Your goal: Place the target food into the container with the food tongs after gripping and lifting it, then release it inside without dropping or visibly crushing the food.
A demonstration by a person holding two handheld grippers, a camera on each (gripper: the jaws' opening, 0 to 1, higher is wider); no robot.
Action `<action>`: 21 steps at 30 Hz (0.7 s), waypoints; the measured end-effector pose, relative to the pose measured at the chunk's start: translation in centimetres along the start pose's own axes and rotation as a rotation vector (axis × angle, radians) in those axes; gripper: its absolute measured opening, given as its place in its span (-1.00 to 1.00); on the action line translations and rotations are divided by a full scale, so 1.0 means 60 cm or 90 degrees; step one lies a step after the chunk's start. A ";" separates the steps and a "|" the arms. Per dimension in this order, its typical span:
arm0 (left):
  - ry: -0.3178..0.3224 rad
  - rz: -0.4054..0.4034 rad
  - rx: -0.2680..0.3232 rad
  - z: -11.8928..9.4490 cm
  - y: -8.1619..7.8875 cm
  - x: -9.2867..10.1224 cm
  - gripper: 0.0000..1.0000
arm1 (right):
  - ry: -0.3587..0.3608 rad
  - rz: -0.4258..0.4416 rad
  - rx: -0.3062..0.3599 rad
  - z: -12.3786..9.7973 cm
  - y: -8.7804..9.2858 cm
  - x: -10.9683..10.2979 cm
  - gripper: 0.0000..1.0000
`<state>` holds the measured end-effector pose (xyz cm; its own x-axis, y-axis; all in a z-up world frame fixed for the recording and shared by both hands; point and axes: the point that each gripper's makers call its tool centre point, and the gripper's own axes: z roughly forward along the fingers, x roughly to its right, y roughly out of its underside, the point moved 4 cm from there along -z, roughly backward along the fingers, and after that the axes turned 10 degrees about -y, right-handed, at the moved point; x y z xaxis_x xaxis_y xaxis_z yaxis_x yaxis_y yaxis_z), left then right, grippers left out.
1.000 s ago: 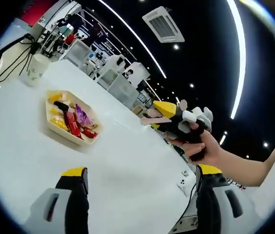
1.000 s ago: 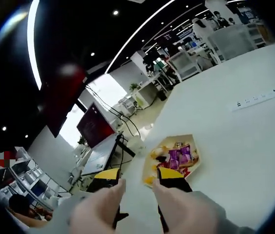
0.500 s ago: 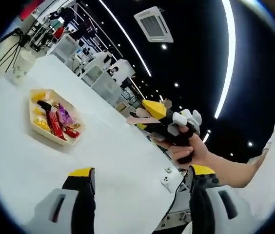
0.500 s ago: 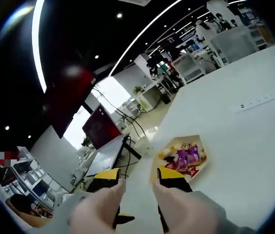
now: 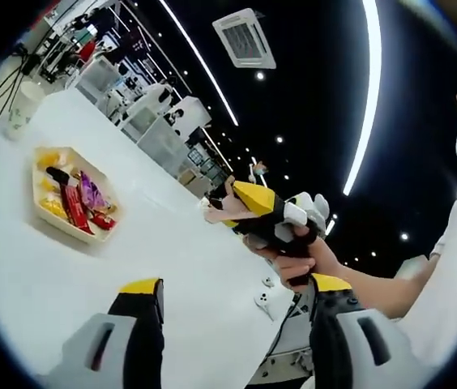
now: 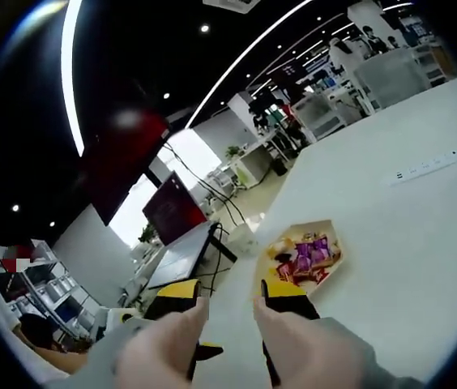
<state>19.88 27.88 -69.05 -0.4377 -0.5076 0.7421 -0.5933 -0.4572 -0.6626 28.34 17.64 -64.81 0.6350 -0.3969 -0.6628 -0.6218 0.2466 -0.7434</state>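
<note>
Both claws are raised well above the white desk, which fits a moment between moves rather than one of gripping. The tray of wrapped snacks lies flat on the desk, well apart from either claw, with red, purple and yellow packets piled inside it; the right gripper view shows the same tray beyond that claw's tips. Which packet is the target food cannot be told from here, and no separate container or loose pair of tongs is plain to see.

The left claw stands wide apart with nothing between its yellow-tipped jaws, pointed across the desk edge rather than at the tray, so it looks to be idling. The right claw, in its own view, has its jaws parted by a modest gap with only the desk beyond showing between them. It carries pale tong-like pads (they run up from the bottom of that view), presumably to hold soft food without crushing it. In the left gripper view the right claw is held in a person's hand in mid-air, tips aimed toward the tray; its opening is hard to read from that side.

A paper cup stands at the desk's far end, clear of the work.
</note>
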 end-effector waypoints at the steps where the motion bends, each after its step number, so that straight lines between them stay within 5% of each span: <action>1: 0.005 -0.003 -0.002 -0.001 0.001 0.003 0.41 | -0.007 0.003 0.003 -0.003 0.005 -0.003 -0.41; 12: 0.055 -0.002 -0.035 0.002 0.008 0.021 0.24 | -0.023 0.014 0.032 -0.038 0.027 -0.014 -0.42; 21: 0.086 0.009 -0.004 -0.007 -0.013 0.030 0.06 | -0.047 0.018 0.041 -0.045 0.045 -0.022 -0.42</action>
<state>19.28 27.61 -67.15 -0.5323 -0.4110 0.7401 -0.5909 -0.4456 -0.6725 24.58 16.43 -65.67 0.6515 -0.3234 -0.6863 -0.6101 0.3143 -0.7273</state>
